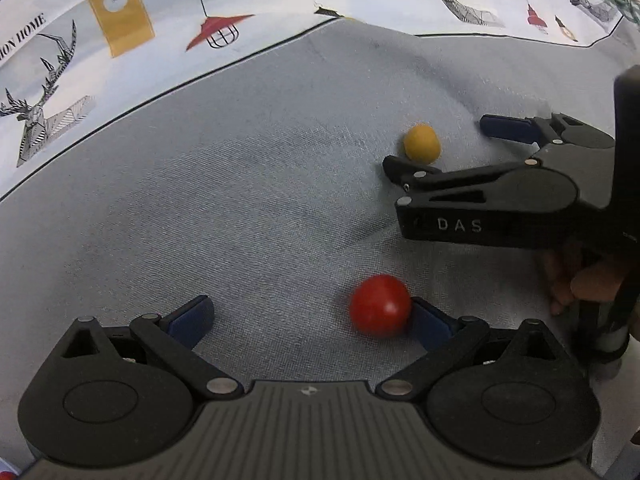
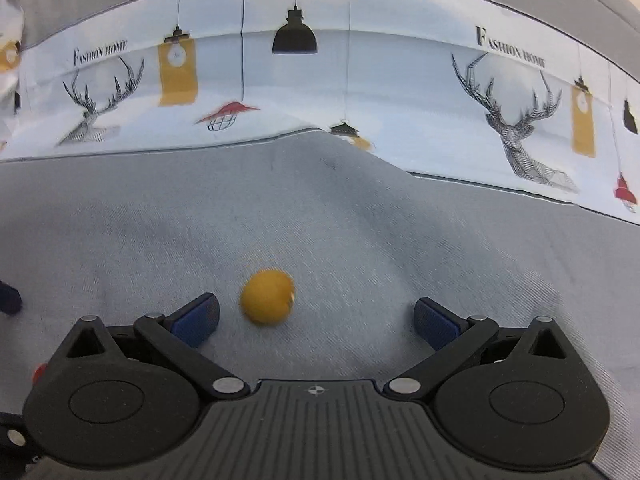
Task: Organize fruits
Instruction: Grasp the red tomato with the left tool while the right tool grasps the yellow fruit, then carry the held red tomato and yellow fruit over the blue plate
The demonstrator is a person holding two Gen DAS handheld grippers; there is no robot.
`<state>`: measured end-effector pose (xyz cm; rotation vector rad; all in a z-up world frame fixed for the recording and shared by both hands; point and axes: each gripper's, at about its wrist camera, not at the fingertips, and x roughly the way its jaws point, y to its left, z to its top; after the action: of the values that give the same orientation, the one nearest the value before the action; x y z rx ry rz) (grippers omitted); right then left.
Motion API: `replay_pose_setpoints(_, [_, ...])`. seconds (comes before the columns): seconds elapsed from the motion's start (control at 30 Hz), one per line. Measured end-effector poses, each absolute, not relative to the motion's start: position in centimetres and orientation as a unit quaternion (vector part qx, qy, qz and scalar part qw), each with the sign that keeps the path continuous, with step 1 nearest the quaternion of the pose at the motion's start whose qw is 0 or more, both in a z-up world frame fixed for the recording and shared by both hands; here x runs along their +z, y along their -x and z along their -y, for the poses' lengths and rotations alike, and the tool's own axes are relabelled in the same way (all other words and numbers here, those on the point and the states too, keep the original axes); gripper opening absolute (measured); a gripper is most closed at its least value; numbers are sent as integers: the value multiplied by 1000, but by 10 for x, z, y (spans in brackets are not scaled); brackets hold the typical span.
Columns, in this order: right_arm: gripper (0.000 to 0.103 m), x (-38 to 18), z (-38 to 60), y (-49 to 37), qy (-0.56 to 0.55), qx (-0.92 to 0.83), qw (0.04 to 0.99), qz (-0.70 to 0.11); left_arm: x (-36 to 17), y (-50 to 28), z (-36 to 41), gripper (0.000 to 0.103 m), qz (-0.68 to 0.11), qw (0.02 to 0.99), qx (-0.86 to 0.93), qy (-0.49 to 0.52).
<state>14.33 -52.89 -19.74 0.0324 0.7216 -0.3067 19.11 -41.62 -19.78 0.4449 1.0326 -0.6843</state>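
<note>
A round red fruit (image 1: 380,306) lies on the grey cloth between my left gripper's open jaws, close against the right blue pad (image 1: 430,324). My left gripper (image 1: 310,318) is open and holds nothing. A small yellow fruit (image 1: 422,144) lies further off on the cloth, between the two fingers of my right gripper (image 1: 436,144), which reaches in from the right. In the right wrist view the yellow fruit (image 2: 267,297) lies between the open jaws, nearer the left pad (image 2: 198,318). My right gripper (image 2: 316,320) is open and empty.
The grey cloth (image 1: 240,208) is wrinkled, with a fold running toward the back. A printed backdrop (image 2: 360,80) with deer and lamps stands behind it. A hand (image 1: 576,284) holds the right gripper's handle at the right edge.
</note>
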Motion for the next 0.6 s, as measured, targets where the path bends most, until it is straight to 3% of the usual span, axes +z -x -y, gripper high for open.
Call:
replay_pose_setpoints(0.07, [102, -198, 530, -145, -19, -151, 925, -349, -197, -184, 415, 94, -466, 796, -325, -210])
replay_pose_setpoints(0.1, [102, -198, 531, -147, -17, -151, 925, -348, -196, -180, 415, 82, -458, 797, -332, -212])
replay_pose_setpoints(0.13, [102, -198, 530, -147, -17, -151, 925, -347, -192, -174, 416, 55, -446, 797, -343, -219])
replay_pose_setpoints(0.17, [85, -198, 530, -148, -15, -151, 925, -347, -188, -169, 419, 35, -435, 798, -349, -230])
replay_pose_setpoints(0.2, [65, -196, 528, -147, -10, -147, 929, -341, -185, -165, 422, 32, -429, 798, -347, -242])
replay_pose_setpoints(0.23, [26, -192, 524, -145, -4, -139, 931, -336, -182, -164, 421, 32, -425, 800, -352, -235])
replay_pose_setpoints(0.47, [28, -171, 518, -131, -28, -184, 915, -358, -147, -157, 396, 32, -421, 810, -350, -211])
replay_pose_setpoints(0.6, [28, -127, 498, -92, -49, -191, 924, -327, -104, -139, 352, 32, -414, 816, -357, -190])
